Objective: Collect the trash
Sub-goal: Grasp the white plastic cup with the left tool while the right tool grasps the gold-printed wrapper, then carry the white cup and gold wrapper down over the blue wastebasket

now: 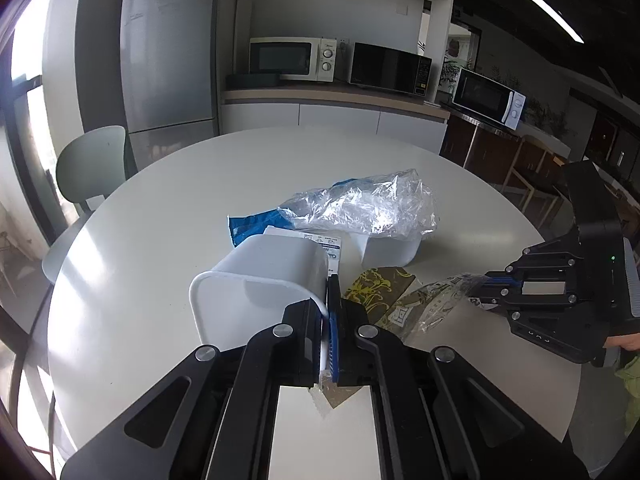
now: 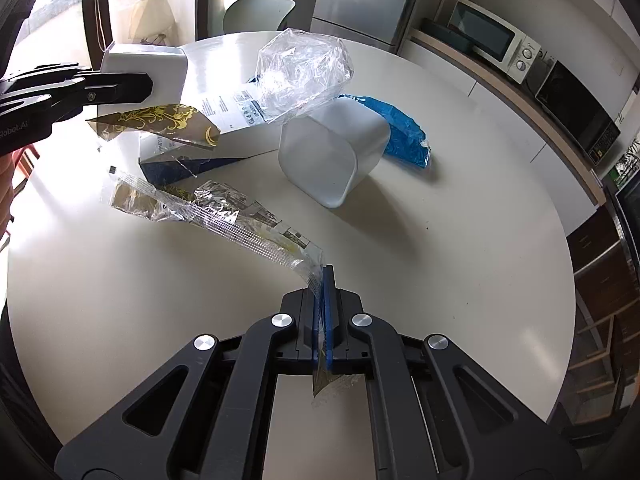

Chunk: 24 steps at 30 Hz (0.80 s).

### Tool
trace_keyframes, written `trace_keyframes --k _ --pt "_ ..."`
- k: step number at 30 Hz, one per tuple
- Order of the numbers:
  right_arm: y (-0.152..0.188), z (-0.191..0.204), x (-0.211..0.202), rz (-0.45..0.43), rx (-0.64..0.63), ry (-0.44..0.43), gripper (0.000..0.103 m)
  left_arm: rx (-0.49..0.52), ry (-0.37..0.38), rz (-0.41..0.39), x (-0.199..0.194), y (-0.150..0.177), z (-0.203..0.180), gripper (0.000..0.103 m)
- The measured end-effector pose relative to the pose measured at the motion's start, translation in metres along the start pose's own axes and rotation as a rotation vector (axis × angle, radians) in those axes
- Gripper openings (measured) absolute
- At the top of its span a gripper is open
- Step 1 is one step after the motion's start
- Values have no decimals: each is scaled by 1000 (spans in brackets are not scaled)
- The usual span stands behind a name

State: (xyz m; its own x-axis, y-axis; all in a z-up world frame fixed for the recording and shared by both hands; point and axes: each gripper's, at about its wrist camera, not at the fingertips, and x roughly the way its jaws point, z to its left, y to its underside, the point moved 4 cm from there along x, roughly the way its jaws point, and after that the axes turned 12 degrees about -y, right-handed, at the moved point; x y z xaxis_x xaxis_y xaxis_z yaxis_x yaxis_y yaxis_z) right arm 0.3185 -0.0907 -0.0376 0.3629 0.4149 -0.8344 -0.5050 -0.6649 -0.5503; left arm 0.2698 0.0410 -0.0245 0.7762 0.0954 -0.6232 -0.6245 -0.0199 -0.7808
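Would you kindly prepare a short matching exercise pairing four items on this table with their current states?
Things:
1. white bin
2. long clear wrapper
3. second white tub
4. blue bag

States:
A. lying on its side on the table
B. pinched by the right hand-held gripper
C. lying behind the tub
D. rim clamped by the left hand-held gripper

Pairs: 1-D, 2-B, 3-A, 4-C
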Motion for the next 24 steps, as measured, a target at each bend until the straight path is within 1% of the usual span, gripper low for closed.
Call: trace_keyframes --k 3,6,9,11,15,17,22,24 --pt "8 6 -10 -18 35 1 1 -4 -28 -12 -13 4 3 2" --pt "17 12 -20 -35 77 4 1 -18 -59 0 -27 10 5 2" --pt "27 18 -32 -67 114 -7 1 -38 -46 -34 -52 15 9 2" --pt "33 22 -39 -87 137 -10 1 -48 -52 -51 -65 18 9 2" --pt "46 26 -52 -125 188 -9 1 -72 -56 -67 -83 24 12 2" --pt "53 28 -61 -155 226 -23 1 -81 -54 -74 -92 30 10 2" --pt "74 37 -81 -219 282 -39 1 -58 -66 -87 -109 47 -2 2" --pt "82 43 -90 -241 299 -44 1 -42 -100 -88 -115 54 -6 2"
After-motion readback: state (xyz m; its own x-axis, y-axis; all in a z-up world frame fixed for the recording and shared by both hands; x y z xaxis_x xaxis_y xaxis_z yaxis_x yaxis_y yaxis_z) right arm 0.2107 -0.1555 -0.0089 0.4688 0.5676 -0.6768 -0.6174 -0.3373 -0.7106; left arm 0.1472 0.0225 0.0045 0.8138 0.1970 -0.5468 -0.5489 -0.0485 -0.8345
